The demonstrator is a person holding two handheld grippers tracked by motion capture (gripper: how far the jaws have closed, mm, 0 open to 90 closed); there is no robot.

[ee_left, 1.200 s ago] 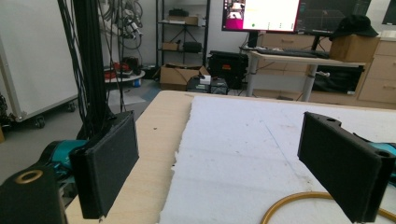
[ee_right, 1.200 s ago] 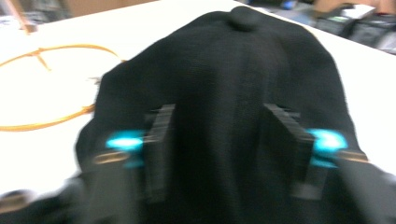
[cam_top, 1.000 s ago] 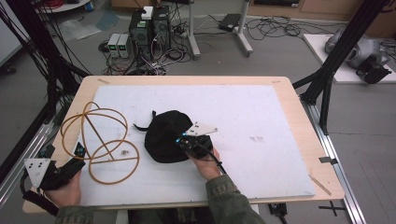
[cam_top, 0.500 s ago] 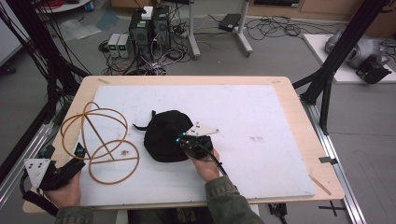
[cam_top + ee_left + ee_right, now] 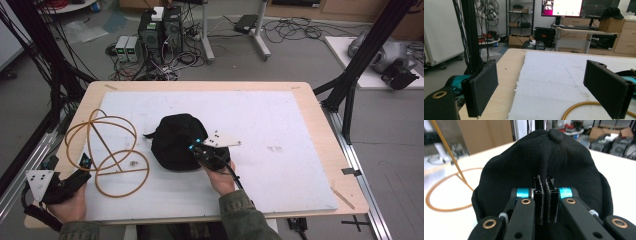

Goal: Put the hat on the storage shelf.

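My right tongs (image 5: pixel 544 186) are pinched tight on a fold of the black cap (image 5: pixel 175 140), which sits mid-table on the white foam sheet (image 5: pixel 280 120). My left tongs (image 5: pixel 549 90) stand wide apart, holding nothing, at the table's near left corner beside the tan wire frame (image 5: pixel 107 150).

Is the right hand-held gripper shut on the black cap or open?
Shut on the black cap: the right hand-held gripper has its jaws nearly together, pinching a raised fold of the cap's fabric between them.
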